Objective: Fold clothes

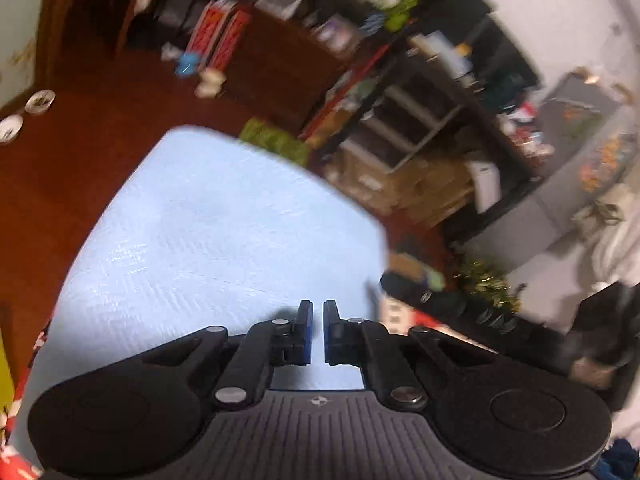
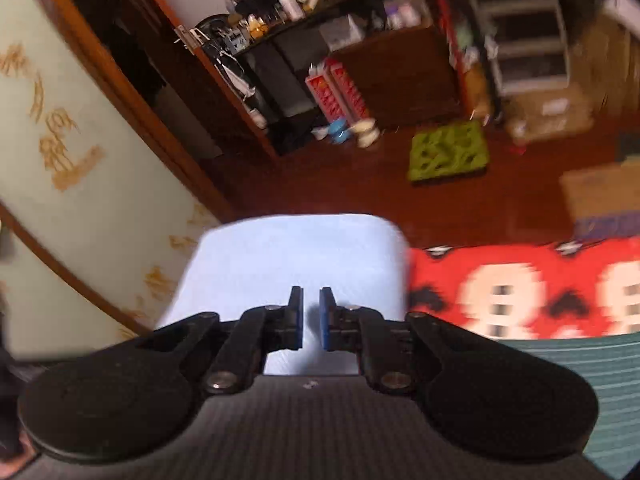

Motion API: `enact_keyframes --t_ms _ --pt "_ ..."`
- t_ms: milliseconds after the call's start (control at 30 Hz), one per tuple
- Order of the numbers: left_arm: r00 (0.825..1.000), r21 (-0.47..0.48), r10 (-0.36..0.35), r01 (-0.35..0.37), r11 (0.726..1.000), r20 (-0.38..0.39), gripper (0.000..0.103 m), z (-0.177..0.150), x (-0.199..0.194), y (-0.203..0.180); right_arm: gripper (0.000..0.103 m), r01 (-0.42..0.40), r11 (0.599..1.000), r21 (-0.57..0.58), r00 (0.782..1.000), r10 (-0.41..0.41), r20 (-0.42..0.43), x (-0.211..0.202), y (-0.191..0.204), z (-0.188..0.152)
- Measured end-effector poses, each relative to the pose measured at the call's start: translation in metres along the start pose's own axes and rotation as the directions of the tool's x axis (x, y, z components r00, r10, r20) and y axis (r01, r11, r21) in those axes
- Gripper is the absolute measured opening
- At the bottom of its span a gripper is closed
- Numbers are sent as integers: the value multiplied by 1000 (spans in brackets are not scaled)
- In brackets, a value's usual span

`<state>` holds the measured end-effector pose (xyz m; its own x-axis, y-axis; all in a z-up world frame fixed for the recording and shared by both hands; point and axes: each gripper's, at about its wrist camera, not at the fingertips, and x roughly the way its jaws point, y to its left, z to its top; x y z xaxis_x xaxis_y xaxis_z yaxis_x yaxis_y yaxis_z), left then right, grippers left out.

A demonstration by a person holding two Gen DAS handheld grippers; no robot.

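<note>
I see the light blue cloth (image 1: 208, 232) lying flat and bare ahead of both tools, so passage over it is free. Past its far edge, the red floor (image 2: 320, 192) opens until cluttered shelves (image 2: 288, 52) and a green cushion (image 2: 448, 152).

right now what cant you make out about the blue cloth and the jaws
- Left wrist view: light blue cloth, near edge hidden behind the left gripper.
- Right wrist view: whether the right gripper pinches cloth; jaws near shut, any fold there unreadable.
- Both views: shelf clutter smeared by motion blur.
</note>
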<state>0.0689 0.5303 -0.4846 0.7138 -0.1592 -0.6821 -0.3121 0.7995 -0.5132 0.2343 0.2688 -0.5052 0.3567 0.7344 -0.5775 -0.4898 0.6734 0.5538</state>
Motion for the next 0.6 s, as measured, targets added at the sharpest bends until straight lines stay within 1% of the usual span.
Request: enact_keyframes --t_ms 33,67,100,133,200,267,300,367,400,433,533,567,600 --pt "1000 -9 15 -15 1000 -16 2 1 10 4 9 -3 1000 14 1000 3 -16 13 -4 5" --pt "1000 0 12 -12 1000 -6 3 -2 13 6 9 14 1000 19 1000 -13 -18 26 -10 10" --pt "1000 7 4 -4 1000 5 3 -4 12 8 0 47 999 25 999 -47 -5 39 -18 16" --pt "1000 13 -3 3 1000 14 3 -7 10 10 0 83 996 41 996 -84 8 49 -27 23" --pt "1000 19 -15 15 1000 27 3 -11 4 13 0 113 987 114 993 -116 19 61 -45 35" --pt "999 16 -22 21 1000 33 3 -15 -3 18 1 142 975 170 988 -151 40 62 -55 45" --pt "999 11 -22 21 1000 34 3 -17 -8 19 2 147 973 176 987 -157 44 59 -56 49" --pt "999 -4 -9 9 1000 46 2 -18 -18 26 3 126 982 143 989 -135 53 49 -49 54" --pt "998 -12 2 -1 1000 58 2 -19 -24 30 6 110 987 121 992 -117 50 44 -43 54" --pt "998 -20 13 -11 1000 69 3 -19 -29 35 7 92 991 97 995 -96 41 41 -35 54" --pt "995 -73 41 -34 997 94 3 -18 -43 57 9 30 999 13 999 -29 -39 40 -3 48" --pt "994 -101 44 -35 994 96 3 -18 -46 66 9 15 1000 -17 997 -16 -72 45 10 44" --pt "994 -127 49 -37 991 94 3 -18 -47 76 9 18 999 -48 995 -22 -93 52 22 40"
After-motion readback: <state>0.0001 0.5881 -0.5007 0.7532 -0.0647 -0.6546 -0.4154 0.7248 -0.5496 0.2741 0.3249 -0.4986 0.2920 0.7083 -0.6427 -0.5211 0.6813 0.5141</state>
